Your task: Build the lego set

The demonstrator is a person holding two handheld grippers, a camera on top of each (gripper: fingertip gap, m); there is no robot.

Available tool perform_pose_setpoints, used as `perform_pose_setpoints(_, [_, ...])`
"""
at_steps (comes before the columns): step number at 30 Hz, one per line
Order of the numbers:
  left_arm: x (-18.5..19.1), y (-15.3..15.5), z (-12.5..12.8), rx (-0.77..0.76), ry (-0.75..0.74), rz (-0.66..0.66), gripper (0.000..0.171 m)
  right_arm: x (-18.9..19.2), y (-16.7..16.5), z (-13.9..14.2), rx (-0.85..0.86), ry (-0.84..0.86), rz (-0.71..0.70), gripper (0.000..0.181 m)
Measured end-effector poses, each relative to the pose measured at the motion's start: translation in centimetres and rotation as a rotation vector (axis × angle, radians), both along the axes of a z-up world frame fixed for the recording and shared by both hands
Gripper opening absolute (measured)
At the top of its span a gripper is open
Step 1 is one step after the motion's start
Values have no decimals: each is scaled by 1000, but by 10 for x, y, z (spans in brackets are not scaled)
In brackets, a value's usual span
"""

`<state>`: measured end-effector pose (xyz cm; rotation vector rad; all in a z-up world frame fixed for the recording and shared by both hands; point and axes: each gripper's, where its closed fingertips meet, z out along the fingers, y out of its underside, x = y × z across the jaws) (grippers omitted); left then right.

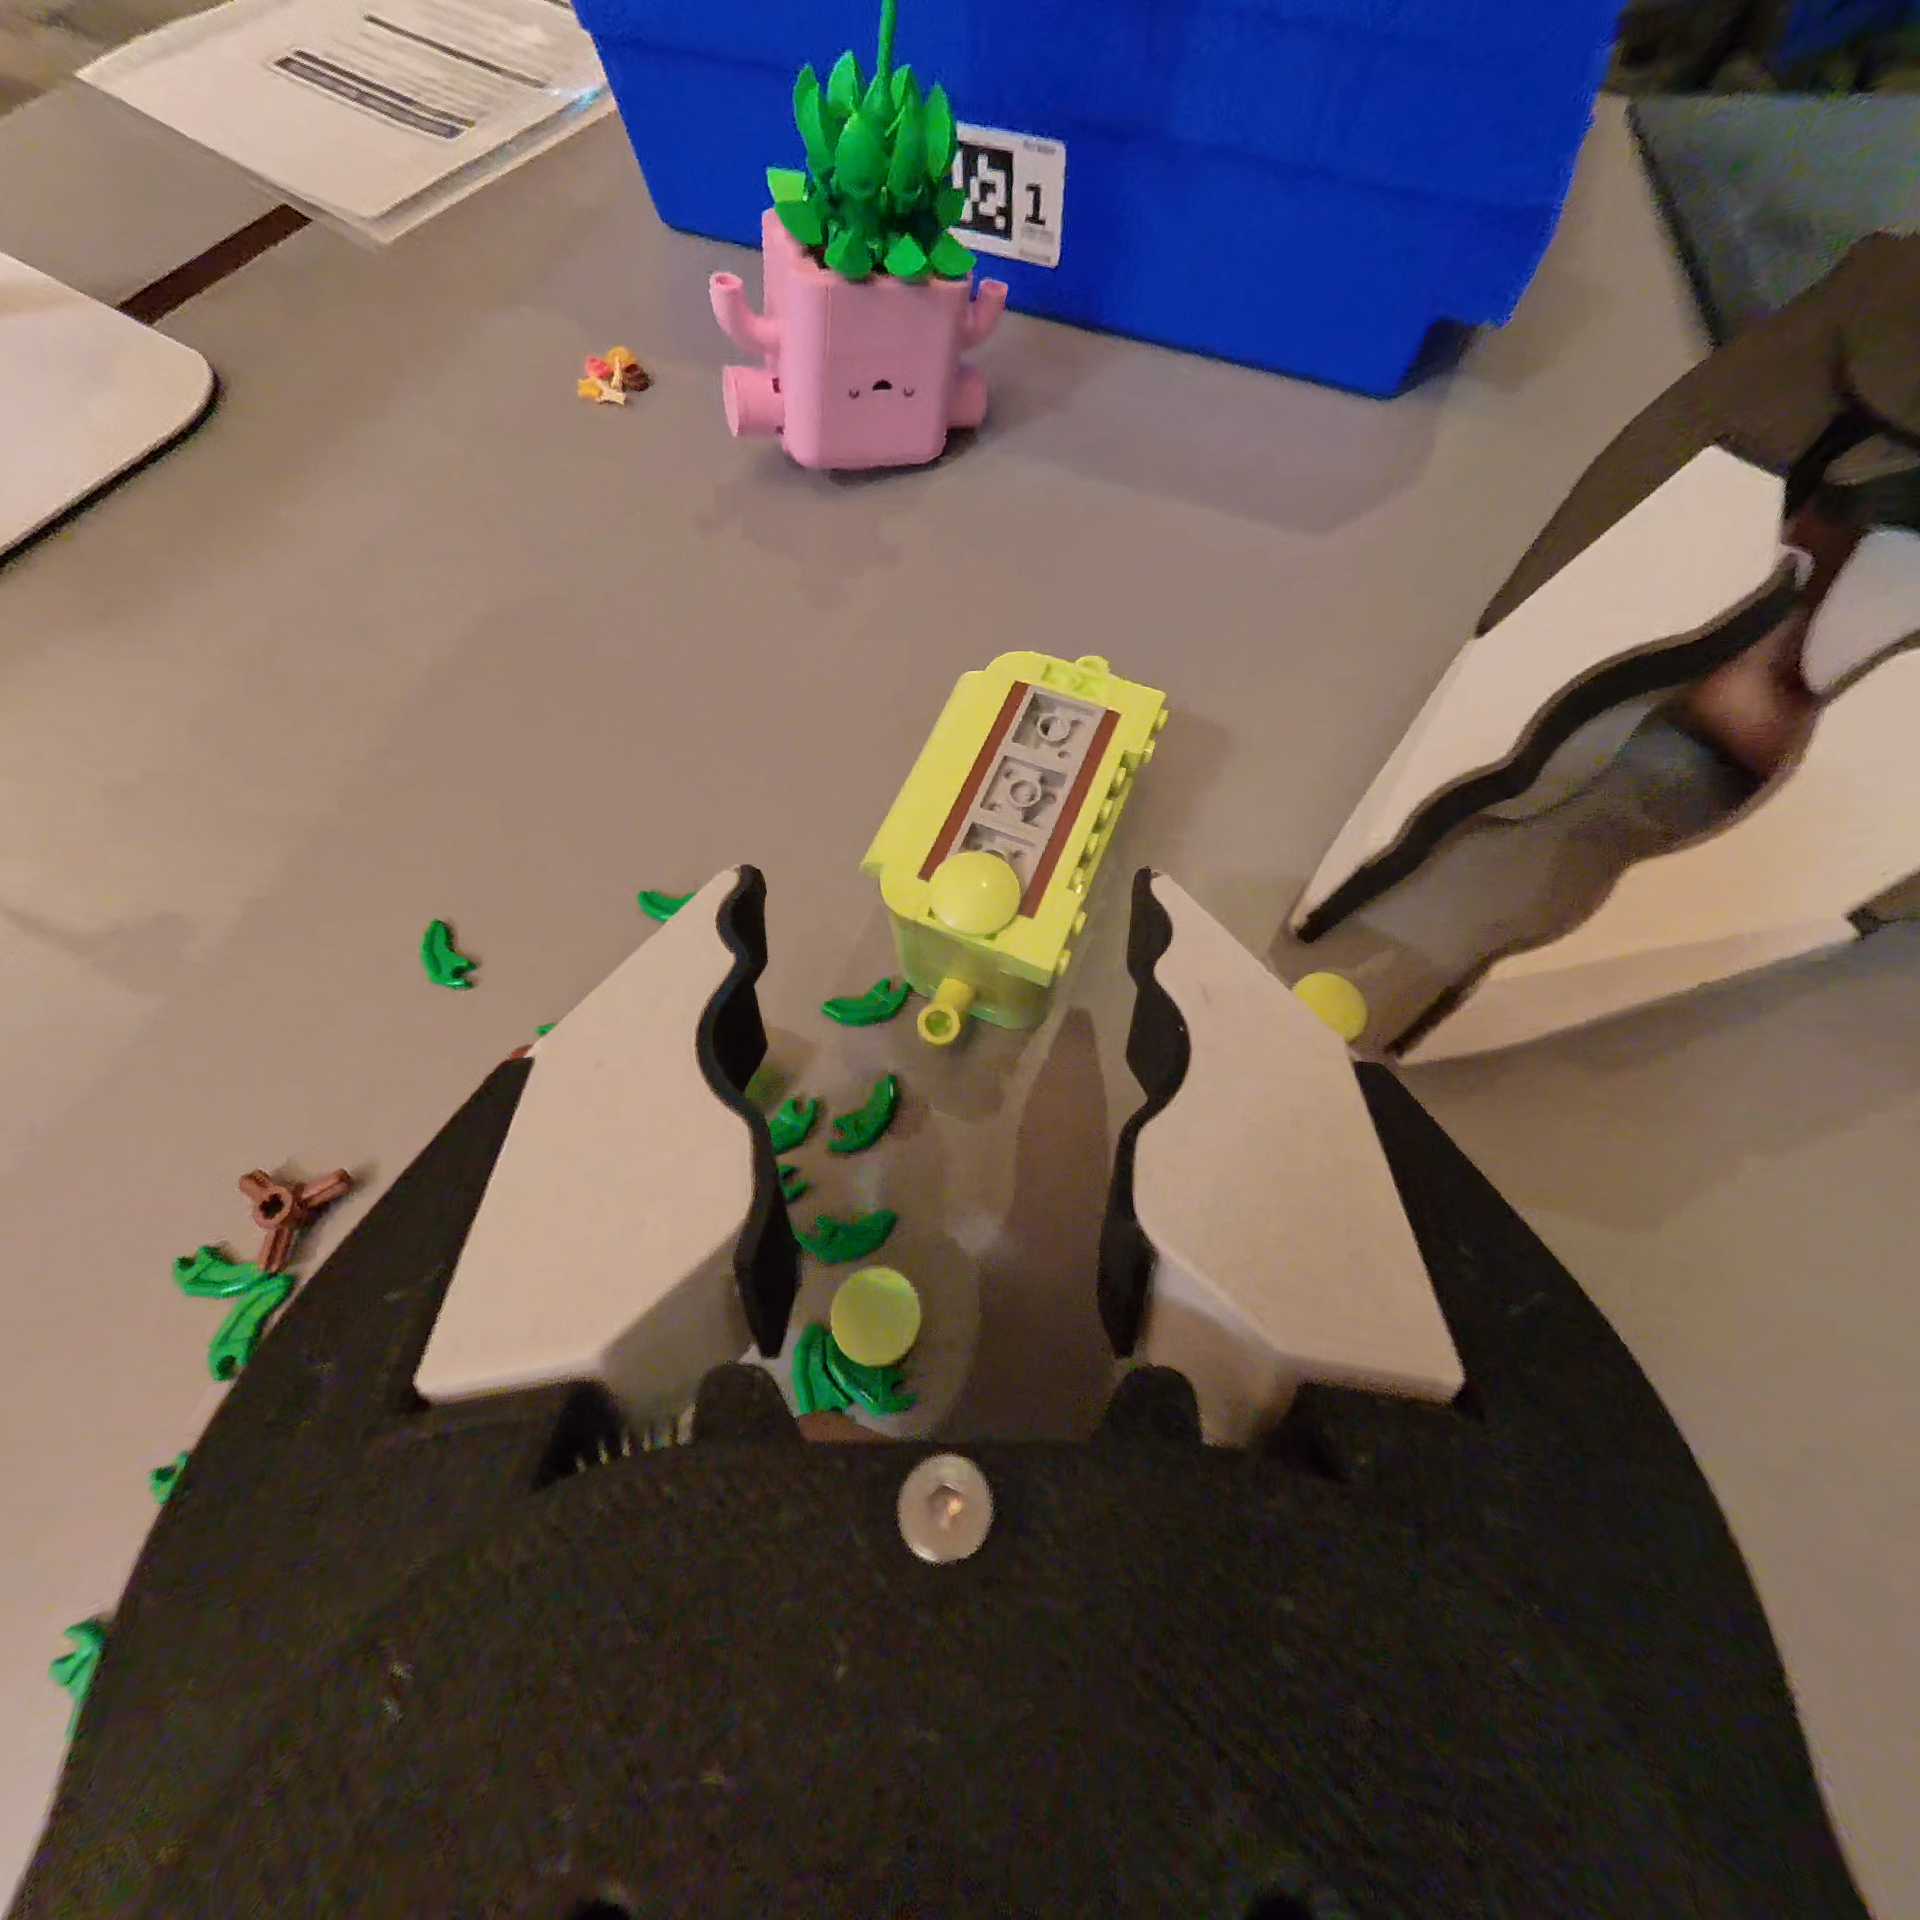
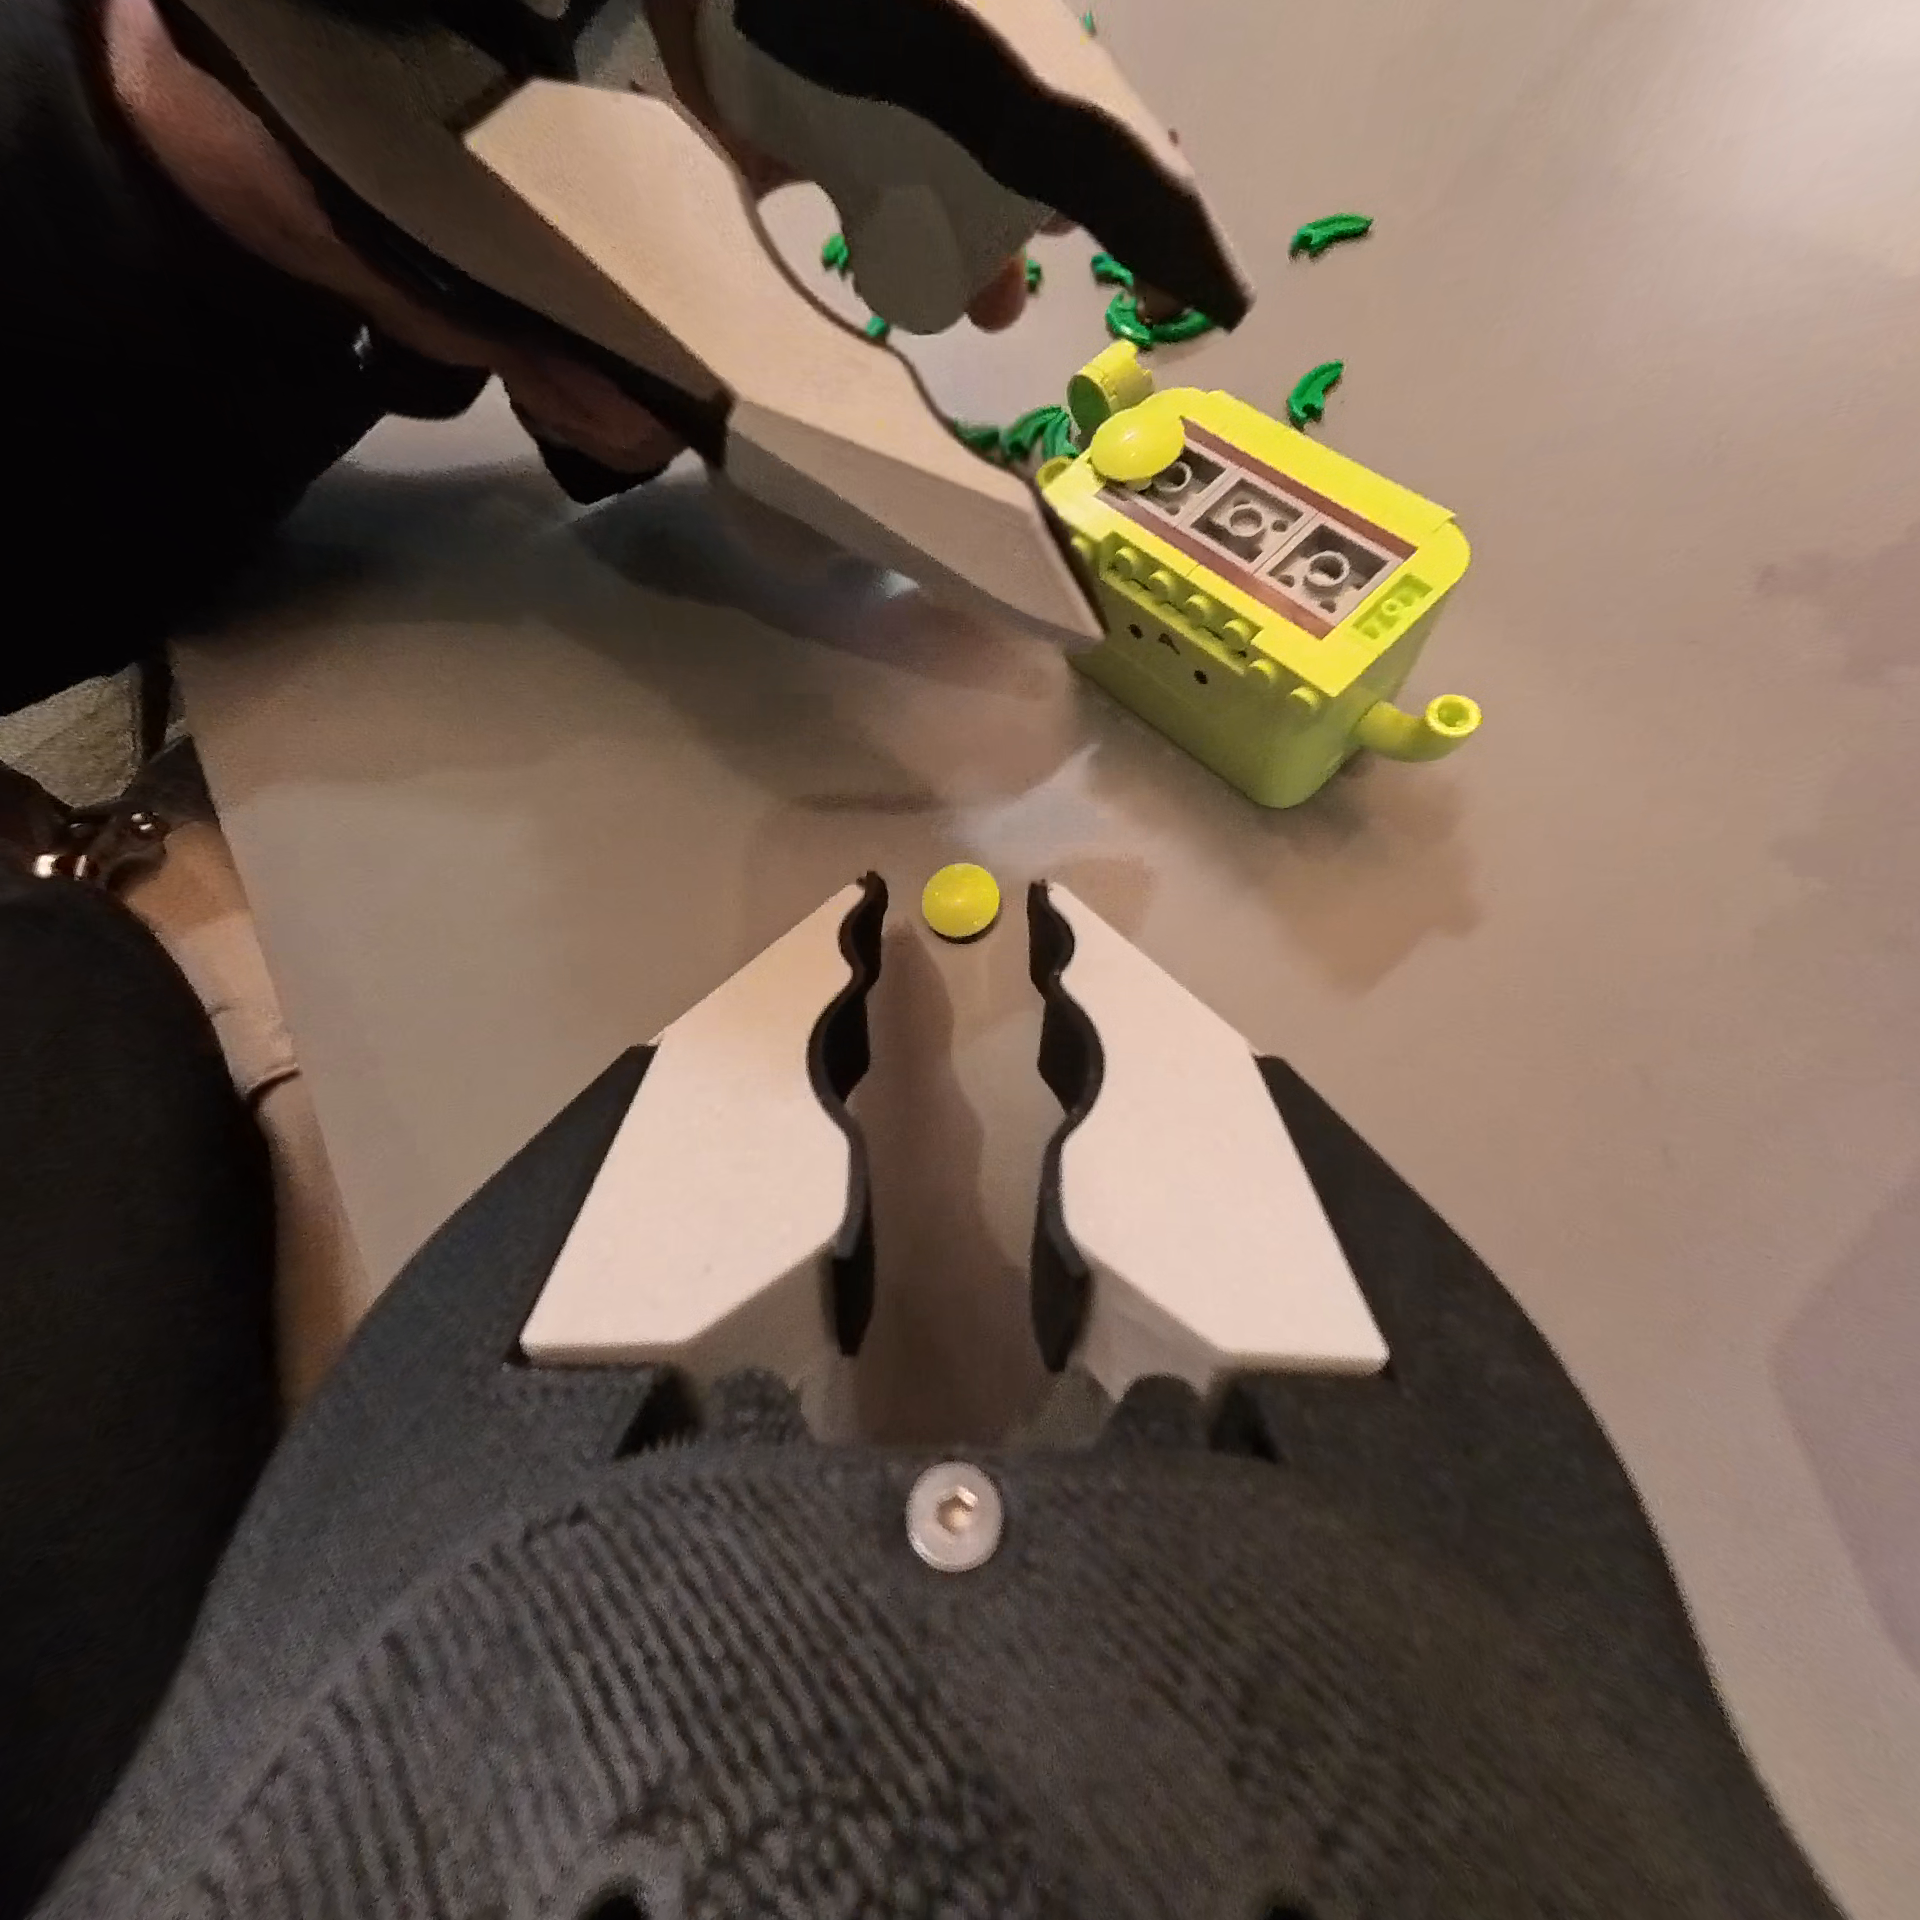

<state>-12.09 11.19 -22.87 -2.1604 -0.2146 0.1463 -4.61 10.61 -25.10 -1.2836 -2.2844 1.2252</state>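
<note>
A lime green block (image 1: 1023,821) with a grey studded top lies on the grey table, also in the right wrist view (image 2: 1278,592). A lime dome (image 1: 974,894) sits on its near end. My left gripper (image 1: 943,894) is open and its tips straddle that end; one of its fingers (image 2: 831,447) reaches the block's corner. My right gripper (image 2: 956,896) is open, low over the table, with a loose lime dome (image 2: 960,906) between its tips, not pinched. That dome (image 1: 1330,1003) and the right gripper (image 1: 1351,987) show at the right in the left wrist view.
Green leaf pieces (image 1: 862,1117) and a lime round piece (image 1: 875,1314) lie between and left of my left fingers. A finished pink pot with a green plant (image 1: 862,353) stands before a blue bin (image 1: 1195,156). There are papers (image 1: 353,94), a brown connector (image 1: 286,1205) and a person's dark sleeve (image 2: 125,312). The lime round piece (image 1: 875,1314) sits 8 cm or so from the ends of my left fingers.
</note>
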Motion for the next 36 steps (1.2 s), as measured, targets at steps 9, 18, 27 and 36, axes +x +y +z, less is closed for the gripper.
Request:
perform_pose_setpoints(9, [5, 6, 0, 21, 5, -21, 45, 0, -1, -5, 74, 11, 2, 17])
perform_pose_setpoints(18, [14, -1, 1, 19, 28, -23, 43, -2, 3, 3, 26, 37, -29, 2])
perform_pose_setpoints(27, [25, -21, 0, 4, 44, -18, 44, -3, 7, 18, -103, 67, -43, 9])
perform_pose_setpoints(36, [21, -20, -2, 4, 44, -1, 45, -9, 2, -6, 102, 27, -46, 24])
